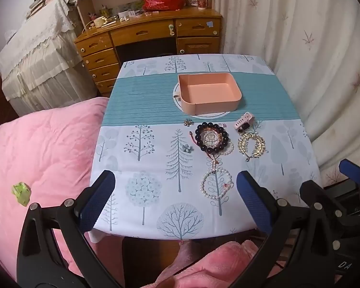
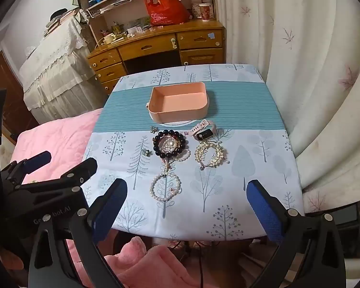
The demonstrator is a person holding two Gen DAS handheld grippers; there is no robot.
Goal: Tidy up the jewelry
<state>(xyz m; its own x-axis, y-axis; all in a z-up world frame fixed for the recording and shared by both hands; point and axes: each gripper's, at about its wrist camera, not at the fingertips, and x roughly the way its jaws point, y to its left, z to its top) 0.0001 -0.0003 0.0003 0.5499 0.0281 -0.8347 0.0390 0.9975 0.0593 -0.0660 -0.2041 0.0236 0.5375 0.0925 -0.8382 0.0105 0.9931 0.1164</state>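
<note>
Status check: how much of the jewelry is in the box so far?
Nothing is done: the pink box is empty. Both the left gripper and the right gripper are open, holding nothing. The dark bead bracelet, pearl bracelet, gold comb and watch remain on the tablecloth.

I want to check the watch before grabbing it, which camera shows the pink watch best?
The right wrist view: the pink watch shows its dark face and looped strap. The left wrist view shows it smaller, side-on, face mostly hidden.

Dim, soft indoor light — faint shadow right of the pink box [image 1: 210, 91] on the table [image 1: 136, 168]. Heavy fisheye bending, black vignette corners; edges slightly soft, centre sharp.
</note>
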